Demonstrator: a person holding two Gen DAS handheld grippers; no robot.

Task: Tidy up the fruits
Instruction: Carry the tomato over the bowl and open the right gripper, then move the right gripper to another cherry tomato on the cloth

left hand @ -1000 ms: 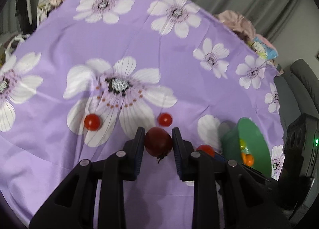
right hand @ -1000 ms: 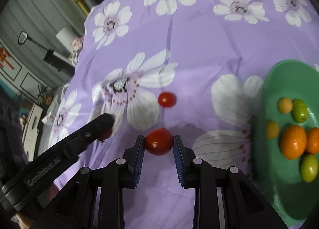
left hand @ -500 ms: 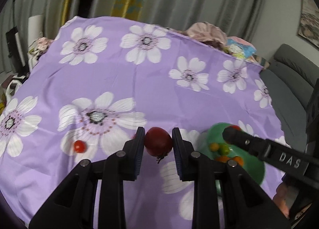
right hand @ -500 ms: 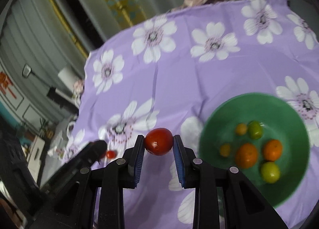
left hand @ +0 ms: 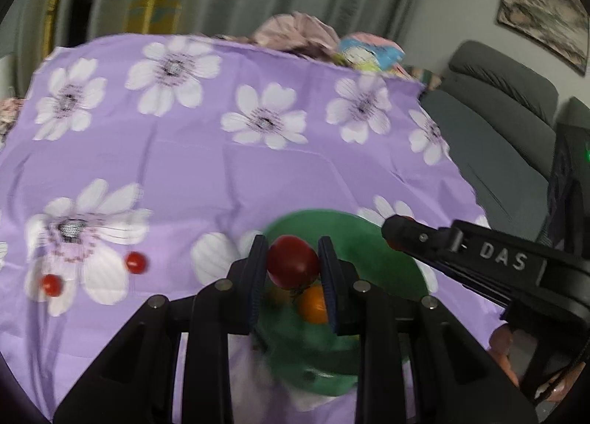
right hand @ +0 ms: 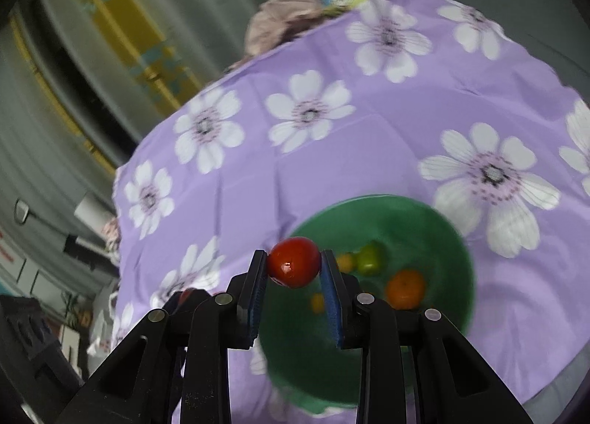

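Both hand-held grippers, left (left hand: 293, 263) and right (right hand: 294, 268), are each clamping 1 tomato (left hand: 292, 261) (right hand: 294, 266), hovering above the green bowl (right hand: 448, 236).

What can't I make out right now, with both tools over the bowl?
- Left wrist view: the left tool and its dark red tomato cover most of the green bowl's contents; only one orange fruit shows.
- Right wrist view: motion blur smears the small fruits; the right tool hides the bowl's near side.

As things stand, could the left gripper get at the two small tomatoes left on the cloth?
Probably not yet: the left gripper is shut on a dark red tomato above the green bowl; both small tomatoes lie unobstructed.
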